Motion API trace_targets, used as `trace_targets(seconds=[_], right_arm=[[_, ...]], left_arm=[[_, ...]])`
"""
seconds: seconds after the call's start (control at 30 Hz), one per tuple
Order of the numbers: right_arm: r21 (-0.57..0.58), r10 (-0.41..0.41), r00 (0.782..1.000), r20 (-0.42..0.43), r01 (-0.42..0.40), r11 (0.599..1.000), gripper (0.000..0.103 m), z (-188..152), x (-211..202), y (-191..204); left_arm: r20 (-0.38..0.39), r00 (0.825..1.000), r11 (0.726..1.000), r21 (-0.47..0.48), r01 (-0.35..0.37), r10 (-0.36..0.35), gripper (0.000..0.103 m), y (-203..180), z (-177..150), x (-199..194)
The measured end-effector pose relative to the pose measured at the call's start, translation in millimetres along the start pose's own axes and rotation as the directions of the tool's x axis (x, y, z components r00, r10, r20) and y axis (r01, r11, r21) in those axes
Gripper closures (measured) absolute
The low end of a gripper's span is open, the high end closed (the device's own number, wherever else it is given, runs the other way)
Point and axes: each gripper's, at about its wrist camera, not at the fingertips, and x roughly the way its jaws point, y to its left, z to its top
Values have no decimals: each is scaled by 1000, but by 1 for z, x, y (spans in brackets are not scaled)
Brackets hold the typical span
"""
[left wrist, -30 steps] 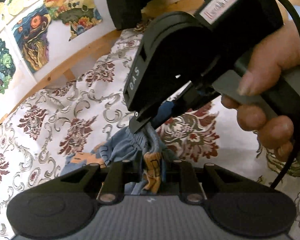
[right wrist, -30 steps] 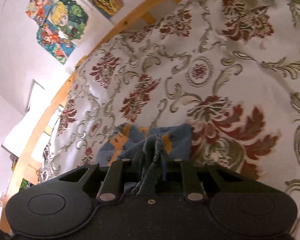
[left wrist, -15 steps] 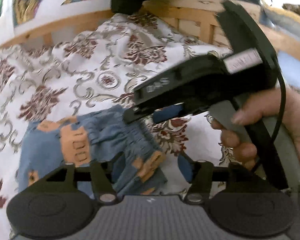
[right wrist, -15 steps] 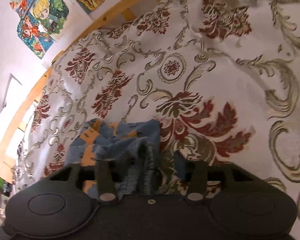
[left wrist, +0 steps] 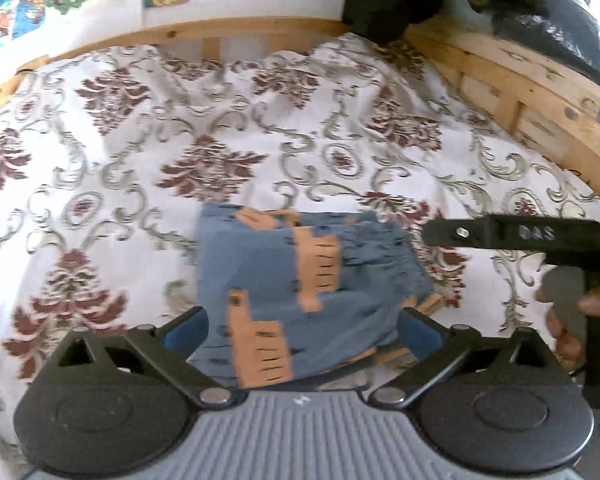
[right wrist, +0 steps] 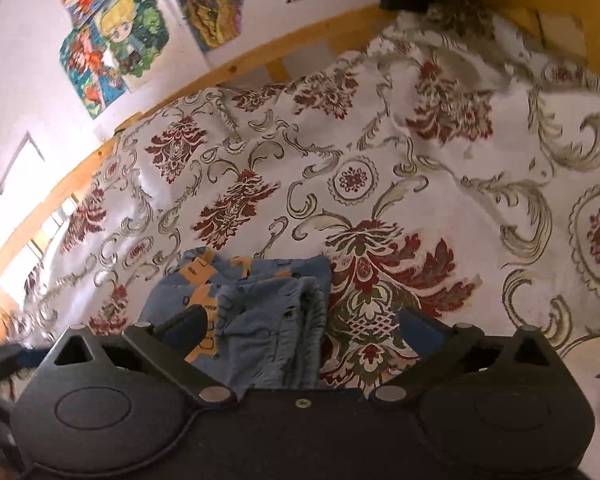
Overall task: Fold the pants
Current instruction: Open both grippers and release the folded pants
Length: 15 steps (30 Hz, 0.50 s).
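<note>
We see the blue orange-patched cotton pants (left wrist: 300,288) folded compactly on the floral bedspread (left wrist: 220,140); both tools, left tool (left wrist: 304,330) and right tool (right wrist: 300,330), gape empty above them; folding appears essentially complete.

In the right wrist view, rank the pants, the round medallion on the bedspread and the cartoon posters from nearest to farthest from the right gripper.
1. pants, between the right gripper's open fingers, toward the left one.
2. round medallion, mid-bedspread, ahead.
3. cartoon posters, on the wall, upper left.
</note>
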Motion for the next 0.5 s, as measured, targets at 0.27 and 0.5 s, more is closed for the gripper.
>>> trace_targets(seconds=[0.27, 0.5], right_arm=[[-223, -268, 961, 61, 275, 935, 1, -29, -10, 49], [-475, -363, 896, 257, 444, 760, 1, -54, 18, 81]], left_arm=[[-15, 992, 991, 44, -122, 123, 0, 48, -2, 6], [-10, 982, 973, -136, -188, 189, 0, 85, -22, 45]])
